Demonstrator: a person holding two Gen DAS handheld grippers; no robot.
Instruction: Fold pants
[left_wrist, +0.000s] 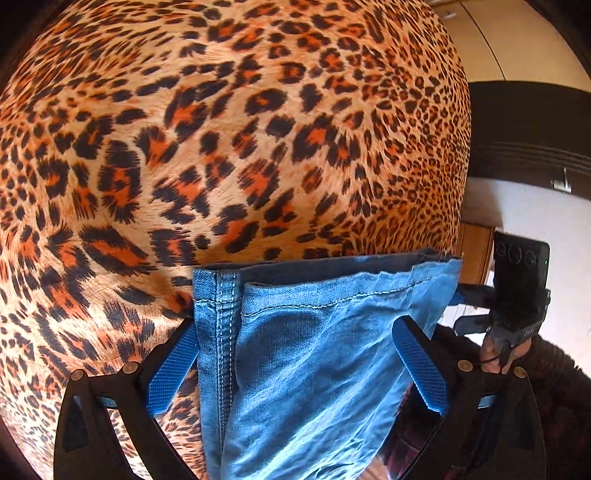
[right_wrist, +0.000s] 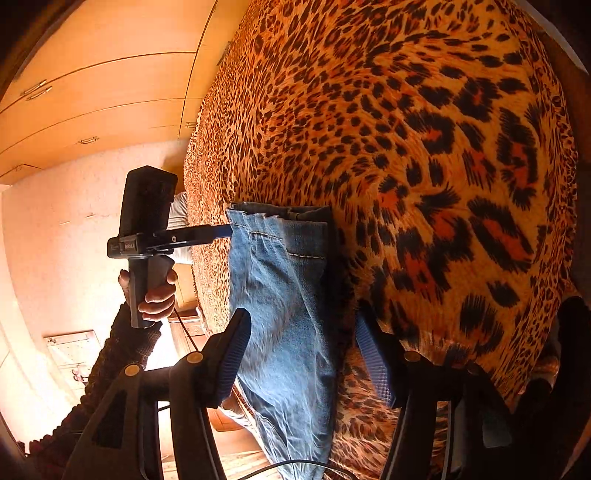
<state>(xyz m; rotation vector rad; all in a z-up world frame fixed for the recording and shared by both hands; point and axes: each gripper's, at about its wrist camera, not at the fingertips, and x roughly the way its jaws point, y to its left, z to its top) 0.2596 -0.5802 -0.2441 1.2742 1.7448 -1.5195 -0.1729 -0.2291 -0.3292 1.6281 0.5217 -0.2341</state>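
Blue denim pants hang over the near edge of a bed covered by a leopard-print bedspread, hems lying on top. Left tool: fingers spread, blue pads either side of the hemmed leg end, not pressed together. Right tool: likewise spread, the denim passing between its pads. In the right wrist view, the other tool's tip reaches the left hem edge; whether it pinches the cloth there cannot be told. Wooden cabinets stand at far left.
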